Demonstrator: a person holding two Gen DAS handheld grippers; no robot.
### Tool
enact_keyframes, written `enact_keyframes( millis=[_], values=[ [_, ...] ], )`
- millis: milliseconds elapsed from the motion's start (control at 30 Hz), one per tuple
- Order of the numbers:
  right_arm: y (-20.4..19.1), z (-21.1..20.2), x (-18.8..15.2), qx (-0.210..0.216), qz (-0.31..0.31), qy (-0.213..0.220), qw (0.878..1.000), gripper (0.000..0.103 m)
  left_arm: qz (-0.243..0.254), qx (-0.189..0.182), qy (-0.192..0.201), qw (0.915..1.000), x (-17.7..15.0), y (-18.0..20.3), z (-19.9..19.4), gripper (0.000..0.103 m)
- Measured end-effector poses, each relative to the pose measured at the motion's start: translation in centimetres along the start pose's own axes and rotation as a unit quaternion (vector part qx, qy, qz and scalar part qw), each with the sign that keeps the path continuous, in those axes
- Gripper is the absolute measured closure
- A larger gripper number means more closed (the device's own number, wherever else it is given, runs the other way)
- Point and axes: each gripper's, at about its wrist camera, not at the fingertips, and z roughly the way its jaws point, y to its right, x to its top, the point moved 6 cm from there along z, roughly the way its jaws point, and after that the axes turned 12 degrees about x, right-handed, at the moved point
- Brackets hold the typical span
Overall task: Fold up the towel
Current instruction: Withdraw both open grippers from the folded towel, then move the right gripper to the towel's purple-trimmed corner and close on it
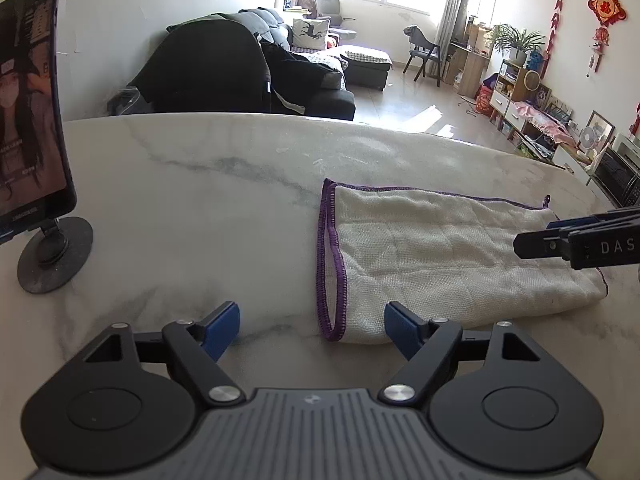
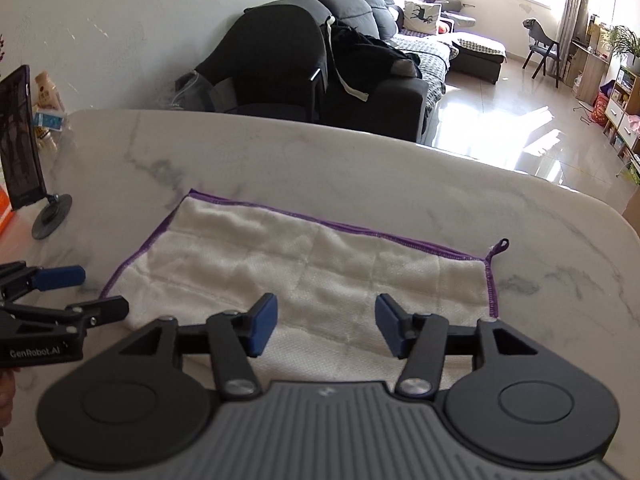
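A white towel (image 1: pixel 448 260) (image 2: pixel 304 276) with purple stitched edges lies folded flat on the marble table (image 1: pixel 200 184), a small hanging loop at its far right corner. My left gripper (image 1: pixel 312 328) stands open just above the towel's near left corner, and its blue pads touch no cloth. My right gripper (image 2: pixel 326 328) is open over the towel's near edge, with nothing pinched between its pads. In the right wrist view the left gripper (image 2: pixel 80 290) shows from the side at the left. In the left wrist view the right one (image 1: pixel 536 236) pokes in over the towel's right end.
A phone on a round black stand (image 1: pixel 36 152) (image 2: pixel 24 144) sits at the table's left side. A bottle and small packets (image 2: pixel 46 96) stand behind it. Beyond the far table edge are a dark chair (image 1: pixel 208 68), a sofa and the room's floor.
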Motion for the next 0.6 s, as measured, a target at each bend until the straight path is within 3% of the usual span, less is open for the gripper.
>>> enact_keyframes(
  millis=[300, 600],
  values=[
    [-2.5, 1.9, 3.4, 0.012, -0.028, -0.036, 0.999, 0.039, 0.009, 0.004, 0.001, 1.0, -0.3, 0.1, 0.0, 0.018],
    [-5.0, 5.3, 7.0, 0.04, -0.056, -0.069, 0.995, 0.04, -0.019, -0.008, -0.008, 0.9998, 0.1, -0.5, 0.2, 0.018]
  ],
)
